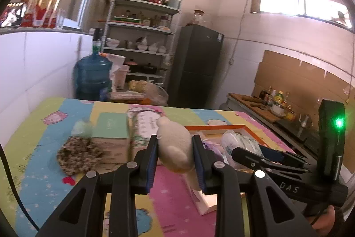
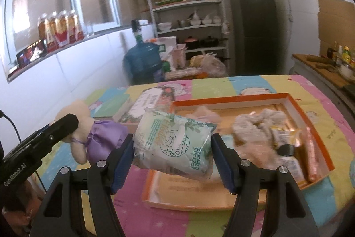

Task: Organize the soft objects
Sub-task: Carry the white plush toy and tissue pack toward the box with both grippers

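My left gripper (image 1: 174, 141) is shut on a cream plush toy (image 1: 175, 148), held above the colourful tablecloth (image 1: 173, 192). The right wrist view shows the same toy (image 2: 88, 137) at the left, wearing a purple dress. My right gripper (image 2: 173, 141) is shut on a soft green-and-white tissue pack (image 2: 175, 146), which hangs over the near left corner of the orange tray (image 2: 310, 117). From the left wrist camera that pack (image 1: 235, 139) appears to the right of the toy, in front of the tray (image 1: 221, 126). Both grippers are side by side, close together.
Inside the tray lie a fluffy beige scrunchie (image 2: 255, 126), a small bottle (image 2: 290, 161) and a pink tube (image 2: 310, 152). A leopard-print scrunchie (image 1: 77, 154) and a green box (image 1: 111, 126) sit left on the table. A blue water jug (image 1: 93, 74) stands behind.
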`<state>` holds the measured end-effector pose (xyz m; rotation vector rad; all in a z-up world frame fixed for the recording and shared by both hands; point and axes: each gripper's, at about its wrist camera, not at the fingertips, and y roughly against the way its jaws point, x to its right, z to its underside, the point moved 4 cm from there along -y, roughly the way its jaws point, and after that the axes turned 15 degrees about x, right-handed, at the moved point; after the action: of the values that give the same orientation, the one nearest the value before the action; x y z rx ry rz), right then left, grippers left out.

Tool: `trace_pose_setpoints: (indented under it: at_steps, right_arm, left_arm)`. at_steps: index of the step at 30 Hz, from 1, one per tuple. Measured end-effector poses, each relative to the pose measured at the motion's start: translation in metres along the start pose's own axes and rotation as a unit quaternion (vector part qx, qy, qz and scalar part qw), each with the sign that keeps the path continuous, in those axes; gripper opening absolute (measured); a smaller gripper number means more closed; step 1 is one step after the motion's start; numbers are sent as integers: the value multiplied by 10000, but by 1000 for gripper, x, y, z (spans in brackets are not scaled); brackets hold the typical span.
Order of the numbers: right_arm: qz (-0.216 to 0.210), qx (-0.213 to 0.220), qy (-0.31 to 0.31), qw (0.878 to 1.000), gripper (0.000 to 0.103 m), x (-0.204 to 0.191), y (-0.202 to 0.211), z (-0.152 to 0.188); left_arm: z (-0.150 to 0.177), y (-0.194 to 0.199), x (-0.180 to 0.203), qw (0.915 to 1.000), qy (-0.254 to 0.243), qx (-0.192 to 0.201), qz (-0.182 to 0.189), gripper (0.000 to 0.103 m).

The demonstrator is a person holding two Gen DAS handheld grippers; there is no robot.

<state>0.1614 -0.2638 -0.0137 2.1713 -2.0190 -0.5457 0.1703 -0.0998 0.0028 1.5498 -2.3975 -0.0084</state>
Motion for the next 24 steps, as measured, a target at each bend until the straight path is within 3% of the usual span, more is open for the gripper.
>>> trace_pose_setpoints:
  at_steps: [14,24]
  right_arm:
    - [945,144,-396,9946,69,102,30,0]
    - [1264,134,-581,9902,69,152,37,4]
  left_arm:
    - [16,-35,62,9983,-39,-200,549,31]
    - [29,-65,102,9956,-105,-412,836,31]
